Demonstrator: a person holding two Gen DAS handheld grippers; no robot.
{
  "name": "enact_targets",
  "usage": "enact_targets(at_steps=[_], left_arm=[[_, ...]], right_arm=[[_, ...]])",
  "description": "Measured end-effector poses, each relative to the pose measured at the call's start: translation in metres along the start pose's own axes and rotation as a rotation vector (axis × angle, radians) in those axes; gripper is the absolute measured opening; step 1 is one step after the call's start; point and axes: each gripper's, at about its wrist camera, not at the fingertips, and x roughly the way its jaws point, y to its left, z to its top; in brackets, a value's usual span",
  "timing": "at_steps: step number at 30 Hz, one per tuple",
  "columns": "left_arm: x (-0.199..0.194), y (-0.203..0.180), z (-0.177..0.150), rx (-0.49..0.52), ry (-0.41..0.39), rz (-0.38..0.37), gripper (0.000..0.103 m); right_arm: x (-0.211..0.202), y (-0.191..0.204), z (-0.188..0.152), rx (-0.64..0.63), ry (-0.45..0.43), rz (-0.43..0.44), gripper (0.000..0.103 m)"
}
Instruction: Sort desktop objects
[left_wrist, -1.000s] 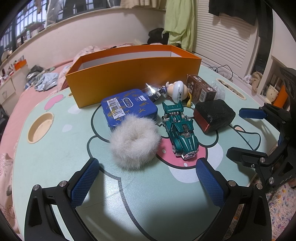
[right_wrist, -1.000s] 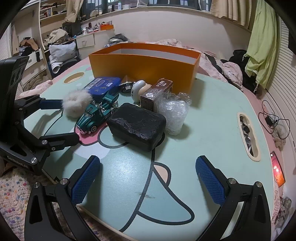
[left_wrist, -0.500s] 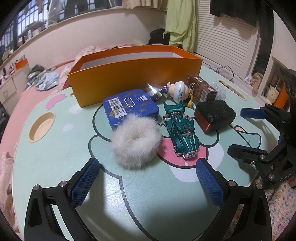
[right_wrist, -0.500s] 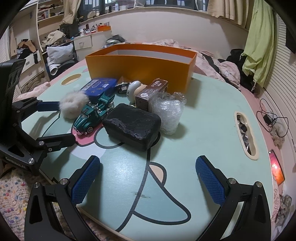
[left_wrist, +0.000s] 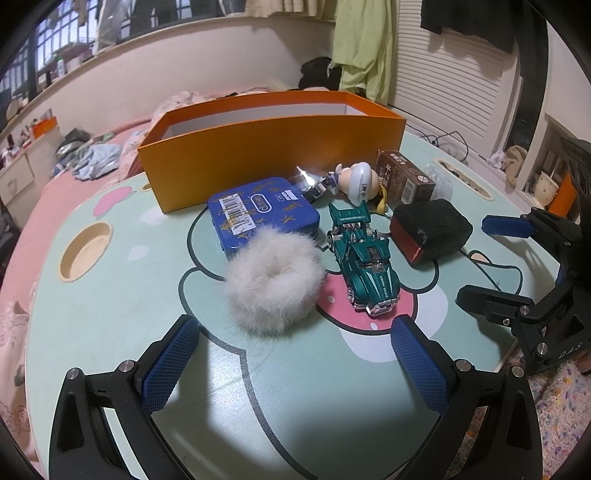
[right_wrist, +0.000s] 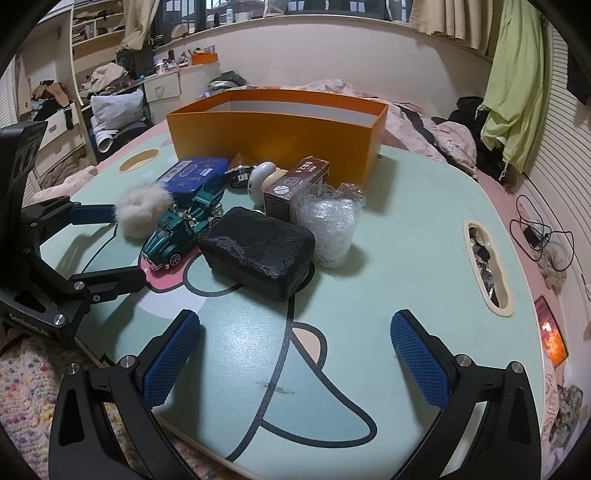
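Fluff ball (left_wrist: 274, 281) sits dead ahead of my left gripper (left_wrist: 291, 354), nearer than anything else. Both grippers gape wide and empty; my right gripper (right_wrist: 293, 352) faces the black case (right_wrist: 258, 251).

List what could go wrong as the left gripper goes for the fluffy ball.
The white fluffy ball touches the blue tin and sits close beside the green toy car, so wide-open jaws may nudge either. The soft fur could slip from the pads. The right gripper hovers nearby, so the two might collide.
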Motion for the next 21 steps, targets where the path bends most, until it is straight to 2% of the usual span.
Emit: enact_targets(at_steps=[4, 7, 10, 13, 15, 17, 21], left_arm=[[-0.005, 0.003, 0.002, -0.010, -0.012, -0.002, 0.100], [-0.018, 0.007, 0.008, -0.020, -0.047, -0.011, 0.092], [-0.035, 0.012, 0.024, -0.033, -0.100, -0.026, 0.089], [-0.051, 0.017, 0.049, -0.019, -0.147, -0.005, 0.086], [-0.055, 0.022, 0.072, -0.004, -0.154, 0.040, 0.071], [-0.053, 0.030, 0.093, -0.004, -0.133, 0.058, 0.061], [-0.027, 0.050, 0.139, -0.042, -0.029, 0.058, 0.042]], right_arm=[[0.000, 0.000, 0.000, 0.002, 0.000, -0.001, 0.103], [0.000, -0.001, 0.000, 0.003, -0.001, -0.001, 0.103], [0.000, -0.002, 0.000, 0.006, -0.002, -0.004, 0.103], [-0.001, -0.003, 0.000, 0.007, -0.002, -0.004, 0.103], [-0.001, -0.003, 0.000, 0.006, -0.002, -0.004, 0.103], [-0.001, -0.003, 0.000, 0.007, -0.003, -0.004, 0.103], [-0.001, -0.003, 0.000, 0.007, -0.002, -0.005, 0.103]])
